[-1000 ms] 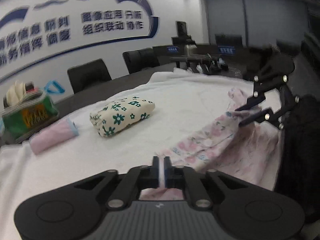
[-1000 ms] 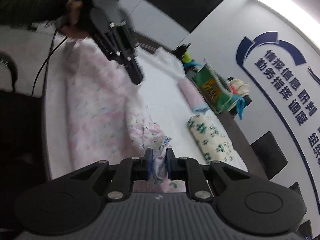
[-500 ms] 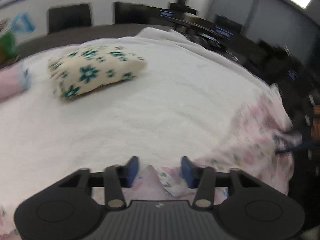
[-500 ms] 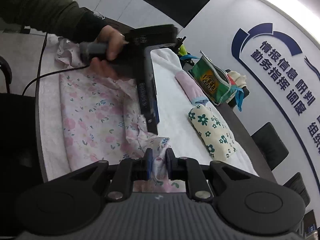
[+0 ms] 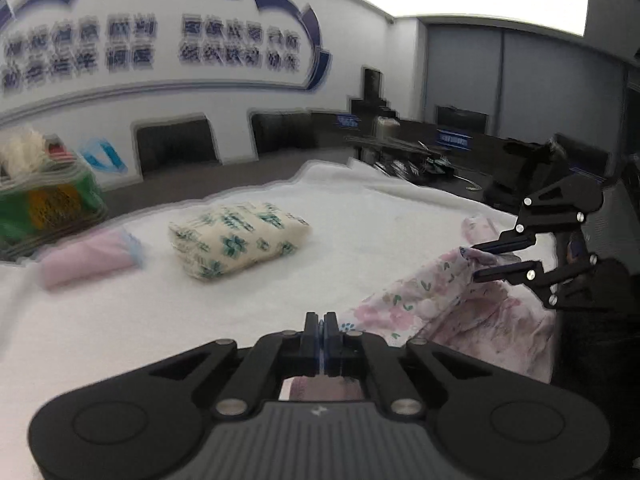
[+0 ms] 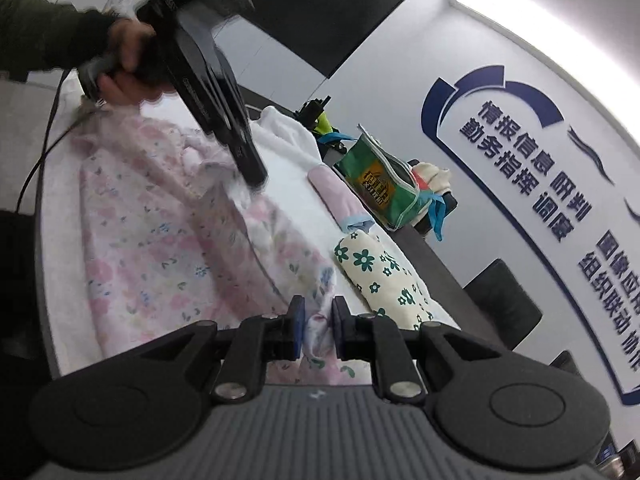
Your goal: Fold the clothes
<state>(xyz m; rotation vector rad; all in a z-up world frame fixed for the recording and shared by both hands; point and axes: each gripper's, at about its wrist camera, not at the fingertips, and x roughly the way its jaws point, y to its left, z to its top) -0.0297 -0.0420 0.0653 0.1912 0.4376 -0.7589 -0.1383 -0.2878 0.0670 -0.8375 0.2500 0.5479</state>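
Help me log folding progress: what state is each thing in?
left tongs: shut on pink floral garment
right tongs: shut on its corner
pink floral garment: unfolded, one edge lifted
green-flowered cloth: folded, lying on white towel
pink cloth: rolled

Blue Chinese lettering on the white wall (image 6: 500, 92) reads 情报信息研判, 勤务指挥调度, 图像应用, 组织联动协作.

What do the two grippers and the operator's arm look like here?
Both grippers, left and right, are matte black linkages with silver rivets, blue finger pads, and a ribbed grey body bearing a small logo. A black cable trails from the left handle; the sleeve is dark green.
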